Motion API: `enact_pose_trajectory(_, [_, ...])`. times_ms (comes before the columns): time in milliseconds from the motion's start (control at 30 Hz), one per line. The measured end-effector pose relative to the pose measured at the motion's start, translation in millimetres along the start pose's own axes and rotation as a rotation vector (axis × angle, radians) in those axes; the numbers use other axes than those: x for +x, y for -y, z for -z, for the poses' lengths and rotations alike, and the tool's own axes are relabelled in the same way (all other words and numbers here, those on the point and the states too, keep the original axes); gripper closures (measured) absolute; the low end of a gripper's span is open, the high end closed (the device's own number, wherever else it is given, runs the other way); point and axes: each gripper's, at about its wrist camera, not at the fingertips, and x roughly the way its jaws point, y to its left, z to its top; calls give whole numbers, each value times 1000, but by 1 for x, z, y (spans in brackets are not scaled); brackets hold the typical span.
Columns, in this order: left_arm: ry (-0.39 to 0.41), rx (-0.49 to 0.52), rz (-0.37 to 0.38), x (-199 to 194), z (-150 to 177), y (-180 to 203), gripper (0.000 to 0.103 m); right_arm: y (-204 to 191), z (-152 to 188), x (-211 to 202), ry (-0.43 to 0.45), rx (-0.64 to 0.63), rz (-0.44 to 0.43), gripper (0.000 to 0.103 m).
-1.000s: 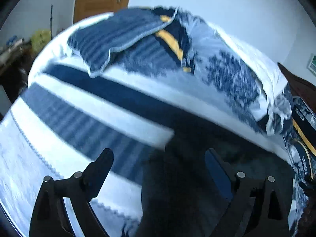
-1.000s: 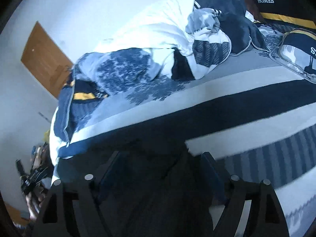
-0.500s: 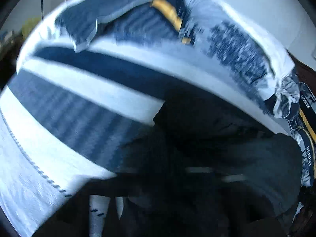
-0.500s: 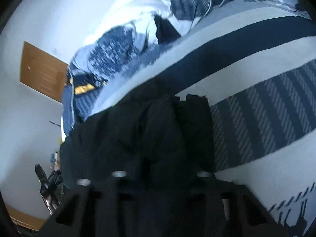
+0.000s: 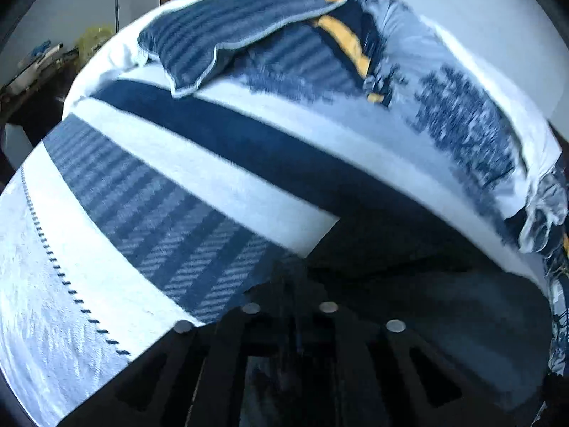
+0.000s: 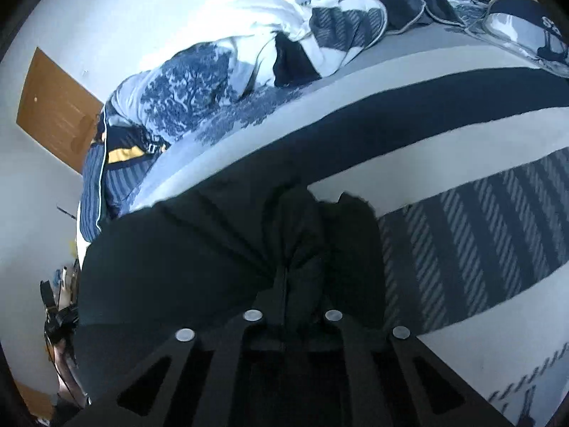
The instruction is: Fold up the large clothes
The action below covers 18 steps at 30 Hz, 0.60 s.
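Note:
A large dark garment [image 5: 437, 306] lies on the striped blue and white bed cover [image 5: 199, 178], spreading to the right in the left wrist view. My left gripper [image 5: 290, 284] pinches its left edge between narrow jaws, which are opening slightly. In the right wrist view the same dark garment [image 6: 170, 259] fills the lower left, bunched into folds. My right gripper [image 6: 286, 277] grips a bunched fold near the garment's right edge, and its jaws are still closing on the cloth. The fingertips of both grippers are half buried in dark fabric.
A rumpled quilt [image 6: 220, 71] with a tree print and a striped pillow [image 5: 227, 35] lie along the far side of the bed. More pillows [image 6: 526, 32] sit at the far right. A wooden door [image 6: 53, 110] and cluttered furniture [image 5: 39, 60] stand beyond the bed.
Both grippers went from wide open above the garment to closed on its cloth, and both dropped toward the bed. The fabric has bunched up between the right fingers.

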Motion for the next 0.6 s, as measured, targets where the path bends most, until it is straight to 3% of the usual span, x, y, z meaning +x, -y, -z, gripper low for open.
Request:
enact_pose_trajectory(33, [14,11,1,-5,-1,3,63,1,-1,-4,14,5,-16,89])
enact_pose_trajectory(100, [62,46,-5,-21,0,12,34,3,-4,-13,41,24,-59,71])
enact_pose_trajectory(133, [97,68,5,-30,1,18,31,1,-6,-16,45,26,-63,48])
enact_pose_trajectory(167, [108,103,4,-35,1,27,30,-1,-8,-21,57,19,-74,33])
enact_pose_trajectory(300, [36,213,-50,-21,2,60,28,-14,-33,-30,78,-32,-83,33])
enact_pose_trajectory(400, [-40,284,-127,7,11,79,28,-17,-70,18,-62,-30,-69,33])
enact_pose_trajectory(433, [-52,305,-157,16,15,81,28,-14,-77,41,-121,-31,-24,33])
enact_pose_trajectory(500, [-77,305,-185,30,21,81,28,-5,-80,78,-230,-15,10,42])
enact_pose_trajectory(533, [-76,287,-174,32,20,78,28,-3,-76,89,-273,-3,-16,84])
enact_pose_trajectory(567, [-70,266,-167,33,19,75,28,-2,-72,93,-297,0,-19,96])
enact_pose_trajectory(600, [-61,244,-163,32,21,71,28,-2,-71,85,-273,-7,-19,99])
